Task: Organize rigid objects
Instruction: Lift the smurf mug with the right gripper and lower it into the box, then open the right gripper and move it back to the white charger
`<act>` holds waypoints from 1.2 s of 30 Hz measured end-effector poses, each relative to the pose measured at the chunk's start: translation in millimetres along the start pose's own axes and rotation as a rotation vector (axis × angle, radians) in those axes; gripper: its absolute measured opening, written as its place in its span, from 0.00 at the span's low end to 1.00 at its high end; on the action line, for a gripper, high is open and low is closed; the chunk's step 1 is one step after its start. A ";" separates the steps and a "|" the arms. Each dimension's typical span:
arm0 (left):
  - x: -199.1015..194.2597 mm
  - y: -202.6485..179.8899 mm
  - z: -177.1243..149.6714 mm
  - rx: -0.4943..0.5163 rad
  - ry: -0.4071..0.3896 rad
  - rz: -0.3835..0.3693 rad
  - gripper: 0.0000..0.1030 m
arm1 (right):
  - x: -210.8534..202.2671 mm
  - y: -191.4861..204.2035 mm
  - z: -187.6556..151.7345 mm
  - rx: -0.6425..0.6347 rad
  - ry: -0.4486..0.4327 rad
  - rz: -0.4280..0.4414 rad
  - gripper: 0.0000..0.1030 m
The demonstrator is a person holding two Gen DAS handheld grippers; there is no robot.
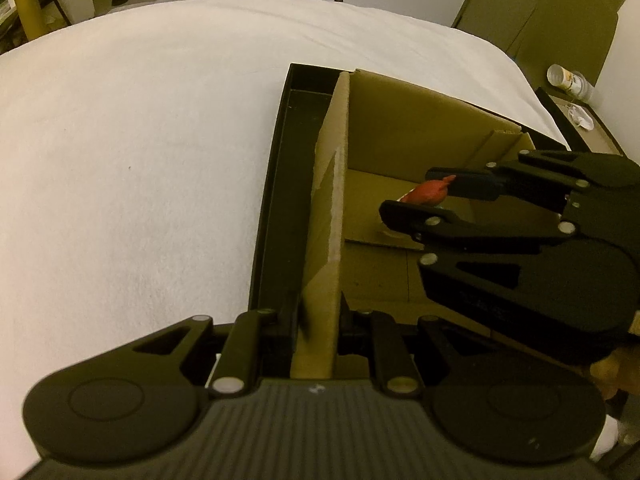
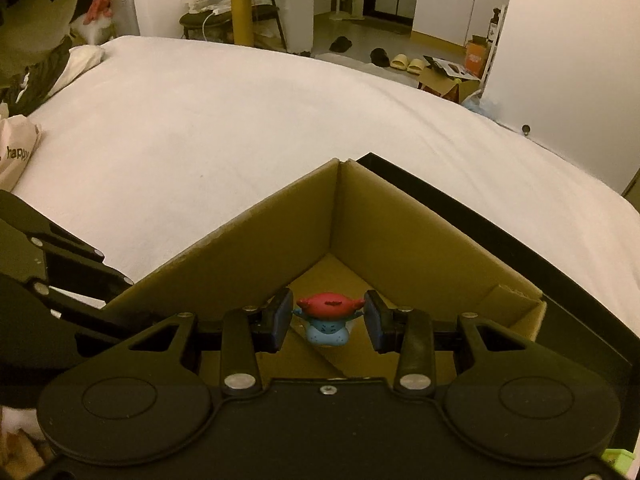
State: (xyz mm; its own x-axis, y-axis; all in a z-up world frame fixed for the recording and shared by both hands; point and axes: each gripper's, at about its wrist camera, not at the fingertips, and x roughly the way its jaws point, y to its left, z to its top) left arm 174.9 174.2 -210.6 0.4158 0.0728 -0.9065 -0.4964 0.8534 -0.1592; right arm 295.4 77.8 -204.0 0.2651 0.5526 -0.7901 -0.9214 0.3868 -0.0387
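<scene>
A brown cardboard box (image 2: 412,240) sits inside a black tray or lid (image 2: 520,240) on a white bed. My right gripper (image 2: 327,322) is over the box, its pads touching the two side tips of a small toy figure (image 2: 329,316) with a red top and blue body, held above the box floor. In the left wrist view the right gripper (image 1: 416,194) shows from the side with the red toy (image 1: 428,192) between its fingers. My left gripper (image 1: 318,320) is shut on the left wall (image 1: 330,208) of the cardboard box.
The white bed sheet (image 1: 140,140) spreads wide left of and beyond the box. A bag with the word "happy" (image 2: 16,152) lies at the bed's left edge. Beyond the bed are slippers (image 2: 408,63), a carton and a yellow-legged table (image 2: 240,0).
</scene>
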 end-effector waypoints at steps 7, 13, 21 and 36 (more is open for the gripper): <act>0.1 1.0 0.8 -0.004 0.000 -0.002 0.15 | -1.7 1.7 0.6 -0.010 -0.009 -0.013 0.41; -0.4 -0.2 1.3 -0.003 -0.003 0.000 0.15 | -21.1 -7.0 -1.1 0.030 -0.039 -0.017 0.45; -1.7 0.4 -1.2 -0.001 -0.003 0.000 0.15 | -58.9 -23.2 -10.1 0.081 -0.079 -0.032 0.45; -1.7 -3.5 -1.7 0.016 -0.004 0.007 0.15 | -91.1 -46.6 -22.3 0.165 -0.089 -0.087 0.55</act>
State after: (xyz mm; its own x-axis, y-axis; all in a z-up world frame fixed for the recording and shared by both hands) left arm 174.6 170.2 -209.2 0.4153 0.0806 -0.9061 -0.4871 0.8609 -0.1467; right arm 307.9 -7.0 -143.9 0.3730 0.5722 -0.7304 -0.8366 0.5478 0.0019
